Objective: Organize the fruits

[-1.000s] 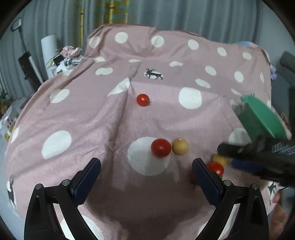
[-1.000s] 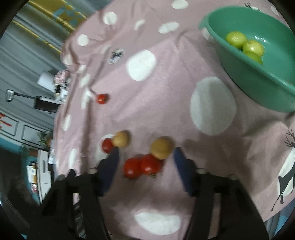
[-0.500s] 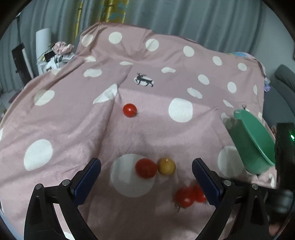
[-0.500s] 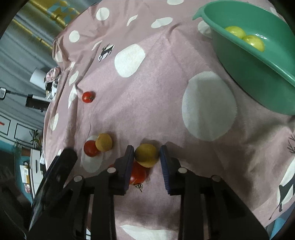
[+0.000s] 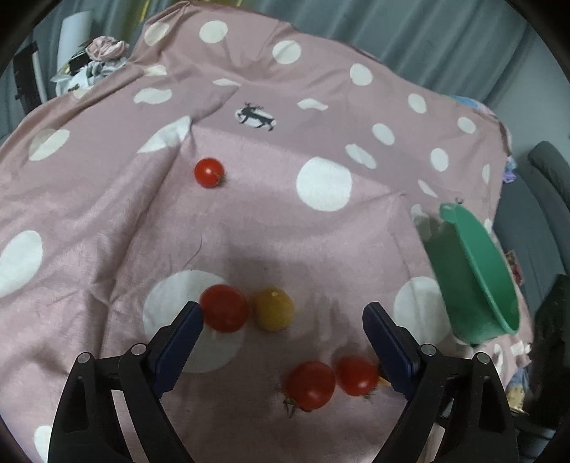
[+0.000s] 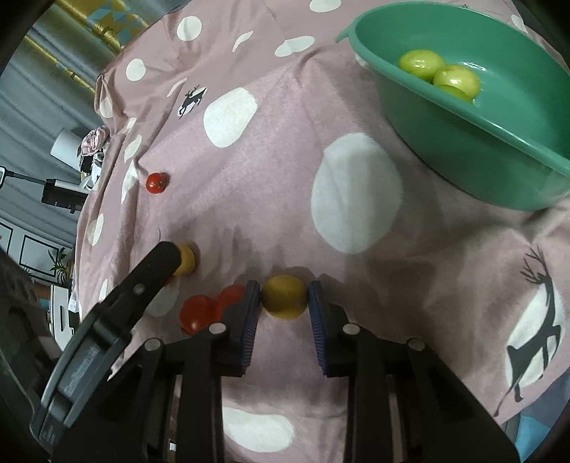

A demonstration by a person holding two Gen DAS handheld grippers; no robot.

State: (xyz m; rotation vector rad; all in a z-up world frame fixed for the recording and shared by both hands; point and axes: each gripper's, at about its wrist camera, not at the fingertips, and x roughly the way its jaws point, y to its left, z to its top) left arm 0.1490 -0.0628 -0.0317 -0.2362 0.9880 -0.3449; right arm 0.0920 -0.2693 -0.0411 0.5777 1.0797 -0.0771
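My right gripper (image 6: 284,304) is shut on a yellow fruit (image 6: 284,297) just above the pink dotted cloth (image 6: 249,199). A green bowl (image 6: 498,167) at the upper right holds three yellow-green fruits (image 6: 438,76). My left gripper (image 5: 283,322) is open and empty; a red tomato (image 5: 223,308) and a yellow fruit (image 5: 274,309) lie between its fingers, the tomato close to the left finger. Two red tomatoes (image 5: 329,381) lie nearer. One red tomato (image 5: 209,172) lies farther back. The bowl shows at the right (image 5: 477,281).
The cloth (image 5: 107,220) slopes away at its edges. Clutter and a white roll (image 5: 76,28) stand at the back left, a dark chair (image 5: 548,171) at the right. The left gripper's body (image 6: 117,317) crosses the right wrist view.
My right gripper closed on the yellow fruit and lifted it slightly. My left gripper moved closer over the red tomato and yellow fruit, staying open.
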